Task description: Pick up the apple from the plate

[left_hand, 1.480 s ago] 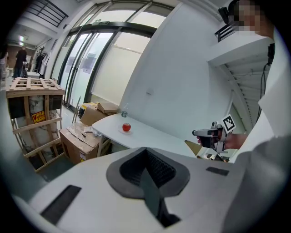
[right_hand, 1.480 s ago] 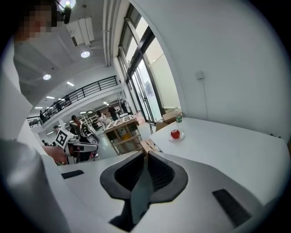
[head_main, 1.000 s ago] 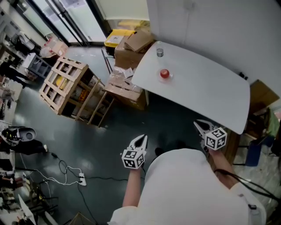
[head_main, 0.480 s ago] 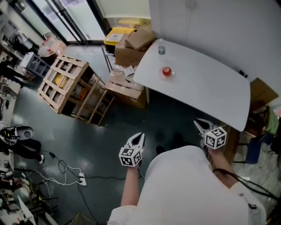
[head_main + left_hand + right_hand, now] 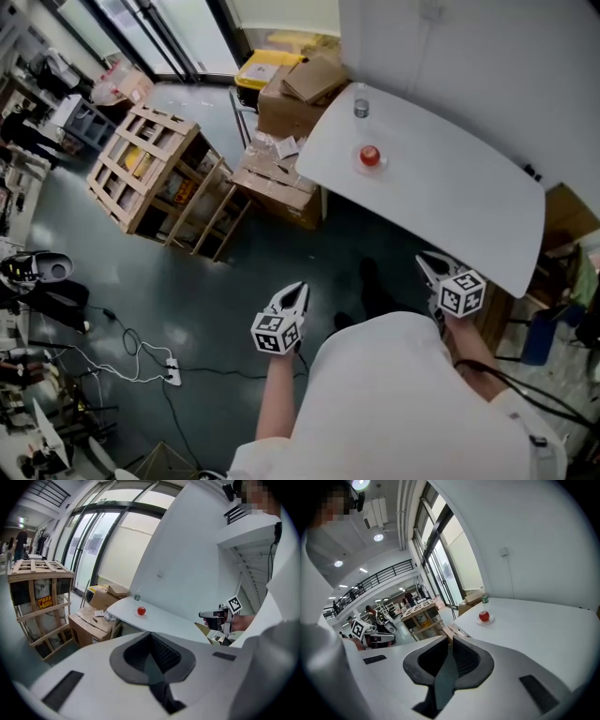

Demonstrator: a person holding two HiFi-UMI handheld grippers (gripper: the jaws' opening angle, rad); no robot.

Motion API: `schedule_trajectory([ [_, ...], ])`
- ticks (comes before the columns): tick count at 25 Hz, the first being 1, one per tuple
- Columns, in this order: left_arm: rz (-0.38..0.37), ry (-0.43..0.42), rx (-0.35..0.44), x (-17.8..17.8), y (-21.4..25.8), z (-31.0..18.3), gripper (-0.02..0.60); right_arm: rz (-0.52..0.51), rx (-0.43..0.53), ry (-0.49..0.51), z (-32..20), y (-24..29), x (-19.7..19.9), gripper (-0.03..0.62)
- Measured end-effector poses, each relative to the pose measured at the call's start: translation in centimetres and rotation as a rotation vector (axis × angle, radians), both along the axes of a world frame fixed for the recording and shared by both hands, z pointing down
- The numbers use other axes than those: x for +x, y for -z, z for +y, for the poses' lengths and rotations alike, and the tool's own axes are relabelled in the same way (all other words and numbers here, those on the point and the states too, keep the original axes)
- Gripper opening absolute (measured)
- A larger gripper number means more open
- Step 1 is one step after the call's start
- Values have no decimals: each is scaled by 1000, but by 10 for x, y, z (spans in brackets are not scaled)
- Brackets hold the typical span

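1. The apple (image 5: 370, 156) sits on its plate (image 5: 490, 620) on the white desk (image 5: 450, 211).
2. The left gripper (image 5: 296, 292) is pressed together and empty, with the apple at its 1 o'clock.
3. The right gripper (image 5: 426, 263) is pressed together and empty, with the apple at its 11 o'clock.

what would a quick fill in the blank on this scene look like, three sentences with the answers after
1. The red apple sits on a small ____ on the white table.
2. The left gripper and the right gripper are both empty, with their jaws ____.
3. The bottle stands ____ from the person than the apple does.

Missing words: plate; shut; farther
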State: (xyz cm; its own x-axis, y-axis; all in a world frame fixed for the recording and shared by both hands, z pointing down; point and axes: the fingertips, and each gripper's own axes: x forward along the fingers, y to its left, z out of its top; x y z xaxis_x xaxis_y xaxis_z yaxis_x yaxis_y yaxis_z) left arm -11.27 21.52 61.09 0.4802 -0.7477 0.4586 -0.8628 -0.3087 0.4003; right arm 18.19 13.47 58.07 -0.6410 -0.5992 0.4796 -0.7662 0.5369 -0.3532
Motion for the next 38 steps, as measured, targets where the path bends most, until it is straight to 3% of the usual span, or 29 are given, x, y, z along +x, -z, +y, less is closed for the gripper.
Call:
schedule_trajectory([
  [12, -7, 64, 4, -8, 4, -70, 2, -30, -7, 73, -100, -9, -23, 52],
  [38, -9, 127, -22, 47, 5, -223, 2, -21, -108, 265, -253, -50, -21, 53],
])
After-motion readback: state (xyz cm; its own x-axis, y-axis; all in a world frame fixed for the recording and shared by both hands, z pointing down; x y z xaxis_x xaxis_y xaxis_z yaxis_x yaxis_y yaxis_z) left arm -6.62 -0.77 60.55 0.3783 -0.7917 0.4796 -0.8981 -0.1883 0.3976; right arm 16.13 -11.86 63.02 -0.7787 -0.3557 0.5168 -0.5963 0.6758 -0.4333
